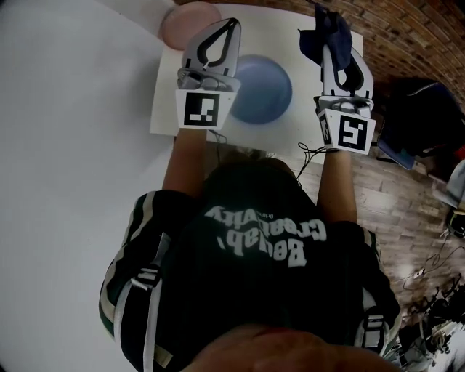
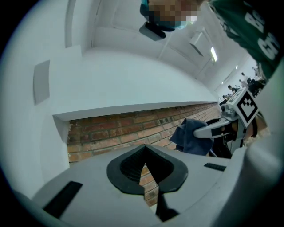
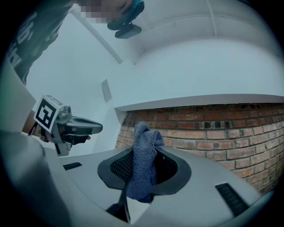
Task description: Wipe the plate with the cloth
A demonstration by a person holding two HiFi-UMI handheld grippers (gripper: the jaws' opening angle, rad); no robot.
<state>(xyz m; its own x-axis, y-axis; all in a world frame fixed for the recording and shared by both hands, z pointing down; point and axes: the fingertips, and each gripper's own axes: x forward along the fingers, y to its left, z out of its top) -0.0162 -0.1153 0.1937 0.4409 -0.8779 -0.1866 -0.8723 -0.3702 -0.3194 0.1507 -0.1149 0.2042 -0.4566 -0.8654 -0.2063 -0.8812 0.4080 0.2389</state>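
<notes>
**A:** Head view first. Both grippers are up over the white mat (image 1: 168, 109) on the tabletop (image 1: 73, 116). The blue plate (image 1: 263, 93) lies flat on that mat, its left edge hidden behind the left gripper (image 1: 232, 24).

**B:** There's also a pink plate (image 1: 190, 22) at the mat's far left corner. Neither gripper view shows either plate, since both look out at a brick wall (image 3: 222, 128).

**A:** What they do give is the jaws. In the left gripper view they're clenched tip to tip, and only brick shows through the slit beneath.

**B:** The right gripper (image 3: 146, 146) is a different story. Its jaws are clamped on the cloth (image 3: 142, 173), which is dark blue and knitted-looking. It's bunched upright, poking out above the pads and hanging below them.

**A:** And where is that cloth relative to the blue plate?

**B:** The head view has it up in the right gripper, off the plate's right side and apart from it. The plate itself is round, plain blue and smooth.
</notes>
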